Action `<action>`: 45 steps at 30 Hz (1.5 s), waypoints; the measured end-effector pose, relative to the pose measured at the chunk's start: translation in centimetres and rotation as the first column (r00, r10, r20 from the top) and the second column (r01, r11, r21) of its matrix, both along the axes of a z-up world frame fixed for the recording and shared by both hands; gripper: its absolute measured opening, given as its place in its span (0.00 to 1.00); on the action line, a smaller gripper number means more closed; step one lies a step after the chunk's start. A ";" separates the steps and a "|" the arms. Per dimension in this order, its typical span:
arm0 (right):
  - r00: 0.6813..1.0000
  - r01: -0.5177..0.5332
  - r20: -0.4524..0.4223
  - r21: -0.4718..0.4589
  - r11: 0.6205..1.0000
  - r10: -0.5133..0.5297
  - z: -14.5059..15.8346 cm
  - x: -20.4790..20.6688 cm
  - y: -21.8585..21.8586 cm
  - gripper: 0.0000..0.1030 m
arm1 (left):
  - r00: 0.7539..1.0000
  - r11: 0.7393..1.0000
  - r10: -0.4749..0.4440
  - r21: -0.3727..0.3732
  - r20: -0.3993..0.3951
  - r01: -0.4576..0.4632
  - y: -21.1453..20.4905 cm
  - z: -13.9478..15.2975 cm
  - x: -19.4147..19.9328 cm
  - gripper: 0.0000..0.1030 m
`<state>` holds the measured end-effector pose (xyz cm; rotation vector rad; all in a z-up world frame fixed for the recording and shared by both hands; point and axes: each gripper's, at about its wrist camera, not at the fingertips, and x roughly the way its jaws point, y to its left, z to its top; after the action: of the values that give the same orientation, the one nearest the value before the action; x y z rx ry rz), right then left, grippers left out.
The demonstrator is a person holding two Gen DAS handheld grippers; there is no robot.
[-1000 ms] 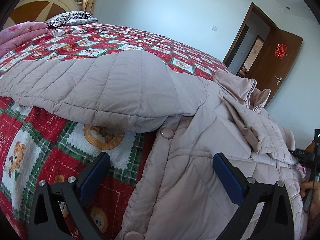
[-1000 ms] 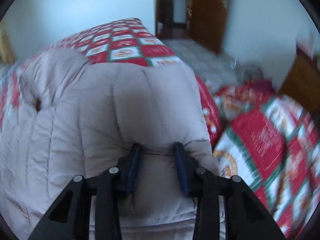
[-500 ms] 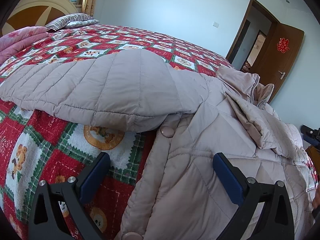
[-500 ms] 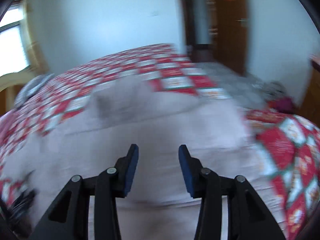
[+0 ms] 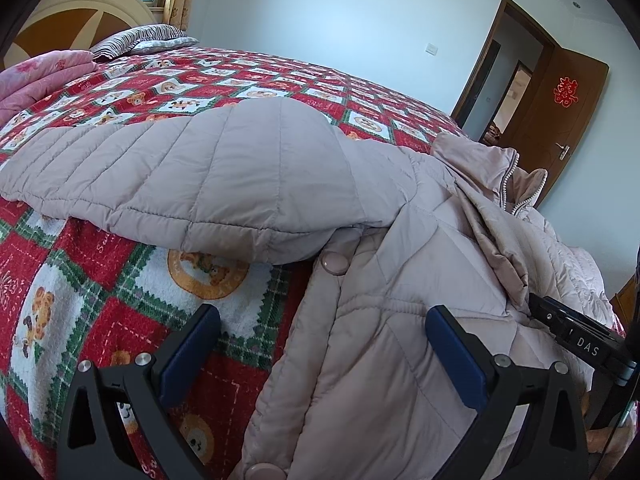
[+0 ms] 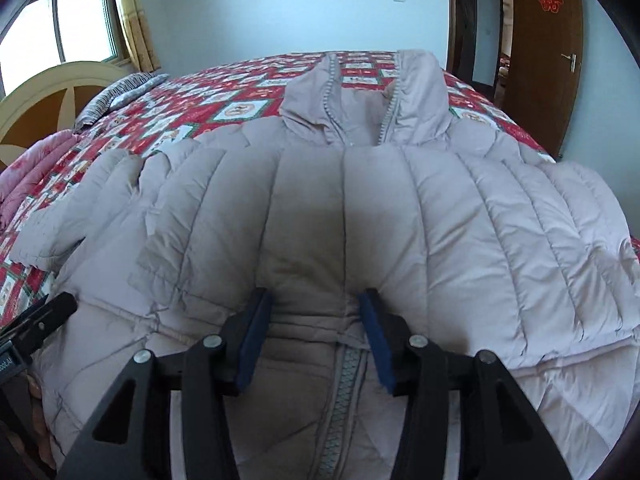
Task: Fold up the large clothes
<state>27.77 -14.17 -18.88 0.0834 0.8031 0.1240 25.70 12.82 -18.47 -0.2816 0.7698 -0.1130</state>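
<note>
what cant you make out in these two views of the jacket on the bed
- Jacket hem: right wrist view, cut off by the bottom edge, behind the right gripper, whose jaws are opening.
- Right sleeve: left wrist view, hidden behind the jacket's bulk.
- Quilt under the jacket: covered.
- Left gripper handle: cut off below.

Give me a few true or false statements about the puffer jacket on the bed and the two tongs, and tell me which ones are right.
1. The jacket is pale pinkish beige and quilted. True.
2. The bedspread is plain blue. False: it is a red, green and white check with bear pictures.
3. The left tongs stand wide open over the jacket's edge, clamping nothing. True.
4. The right tongs are fully shut on a sleeve. False: their jaws are opening, with a fold of the jacket's body between them.
5. The door stands open. True.
</note>
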 end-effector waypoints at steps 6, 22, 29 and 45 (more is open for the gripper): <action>1.000 -0.006 0.016 0.069 0.998 0.005 0.3 -0.2 -0.3 0.53 | 0.999 0.996 0.043 -0.075 -0.003 -0.043 3.3 2.3 -1.8 0.99; 0.997 -0.077 0.018 0.072 0.994 0.076 0.2 0.1 1.0 0.91 | 0.757 0.747 0.651 -0.130 -0.056 -0.652 24.6 2.0 2.1 0.97; 0.997 -0.076 0.014 0.061 0.995 0.076 -0.1 0.3 1.2 0.92 | 0.705 0.665 0.697 -0.249 -0.130 -0.704 26.2 -0.8 3.9 0.48; 0.997 -0.075 0.021 0.089 0.993 0.073 -0.1 0.2 1.0 0.92 | 0.864 0.883 0.466 -0.164 0.190 -0.440 18.4 7.8 4.9 0.06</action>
<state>28.00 -13.19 -18.94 0.1368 0.7829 0.2309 30.57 31.20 -10.63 -0.5454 0.4549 0.2567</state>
